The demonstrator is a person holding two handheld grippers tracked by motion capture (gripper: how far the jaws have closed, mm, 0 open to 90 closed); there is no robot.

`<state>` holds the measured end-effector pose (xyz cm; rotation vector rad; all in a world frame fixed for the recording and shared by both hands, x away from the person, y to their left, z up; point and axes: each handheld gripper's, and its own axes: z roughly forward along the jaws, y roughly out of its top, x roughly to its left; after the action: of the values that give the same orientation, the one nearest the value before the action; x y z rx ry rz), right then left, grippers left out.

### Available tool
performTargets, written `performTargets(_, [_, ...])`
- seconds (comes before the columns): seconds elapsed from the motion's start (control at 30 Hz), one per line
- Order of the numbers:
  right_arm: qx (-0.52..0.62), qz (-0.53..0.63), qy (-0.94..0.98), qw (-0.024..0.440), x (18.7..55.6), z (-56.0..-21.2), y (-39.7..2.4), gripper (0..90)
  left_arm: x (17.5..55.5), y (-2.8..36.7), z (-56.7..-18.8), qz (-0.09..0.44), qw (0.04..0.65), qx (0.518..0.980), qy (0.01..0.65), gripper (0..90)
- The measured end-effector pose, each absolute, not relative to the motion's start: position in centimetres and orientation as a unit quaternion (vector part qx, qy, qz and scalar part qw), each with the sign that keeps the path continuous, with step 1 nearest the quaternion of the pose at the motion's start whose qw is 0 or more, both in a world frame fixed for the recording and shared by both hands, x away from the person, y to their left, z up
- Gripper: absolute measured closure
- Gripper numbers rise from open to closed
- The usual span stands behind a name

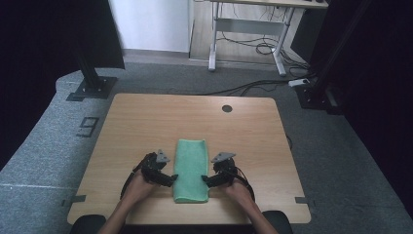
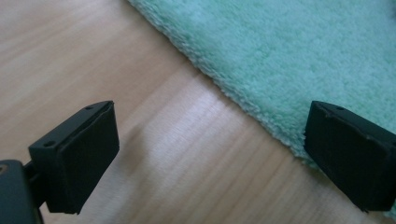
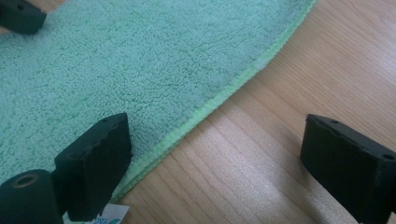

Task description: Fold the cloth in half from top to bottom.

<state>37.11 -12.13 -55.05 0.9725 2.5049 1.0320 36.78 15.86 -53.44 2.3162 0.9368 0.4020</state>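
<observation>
Flanking the folded green microfibre towel [image 1: 190,170] from both sides, I have my left gripper [image 1: 164,178] at its left edge and my right gripper [image 1: 213,179] at its right edge, low in the middle of the high view. The towel lies as a long narrow strip on the pale wood-grain counter [image 1: 146,122], its near end close to the counter's front edge.

Both pairs of jaws stand wide and hold nothing. In the left gripper view one jaw hangs over bare wood at lower left while the other sits over the towel's [image 2: 299,56] fluffy border at right. In the right gripper view it is mirrored: the lower-left jaw rests over the towel [image 3: 116,70], the other over wood at lower right, so each pair straddles an edge.

I judge this to be the approach to a grasp, probably for another fold or for lifting the strip. Next I need to lower the jaws until one slides under the edge, then close on all layers at once, both sides evenly so the strip does not skew.

The cloth is soft, deep-piled terry, limp and easily bunched; the right edge shows a stitched lime hem, and a small white label [image 3: 112,215] peeks out at the bottom. The counter is smooth and faintly glossy.
</observation>
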Motion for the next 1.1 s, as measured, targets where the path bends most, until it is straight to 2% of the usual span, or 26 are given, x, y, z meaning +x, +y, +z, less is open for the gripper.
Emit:
performTargets(0.17, [0.333, 0.359, 0.862, 0.130, 37.2, -55.1, -12.2, 8.4, 37.8, 16.3, -53.4, 0.140, 0.331, 0.854, 0.375, 3.8])
performTargets(0.47, [0.332, 0.359, 0.863, 0.128, 37.2, -55.1, -12.2, 8.9, 38.3, 16.2, -54.9, 0.142, 0.329, 0.853, 0.379, 0.0])
performTargets(0.53, [0.329, 0.358, 0.865, 0.125, 37.2, -55.0, -12.2, 12.3, 38.3, 16.2, -54.9, 0.140, 0.328, 0.854, 0.380, 0.0])
performTargets(0.67, [0.328, 0.360, 0.866, 0.112, 37.4, -54.8, -12.2, 12.8, 38.4, 16.2, -54.9, 0.138, 0.327, 0.853, 0.383, 0.0])
performTargets(0.73, [0.337, 0.369, 0.861, 0.096, 37.9, -54.7, -12.5, 12.7, 38.3, 16.2, -54.9, 0.138, 0.327, 0.853, 0.383, 0.0])
performTargets(0.9, [0.357, 0.376, 0.849, 0.097, 39.6, -53.9, -13.1, 14.2, 38.3, 16.2, -54.9, 0.138, 0.326, 0.853, 0.384, 0.0])
performTargets(1.1, [0.367, 0.383, 0.841, 0.102, 42.0, -52.8, -12.9, 22.8, 38.3, 16.2, -54.9, 0.139, 0.326, 0.852, 0.385, 0.0])
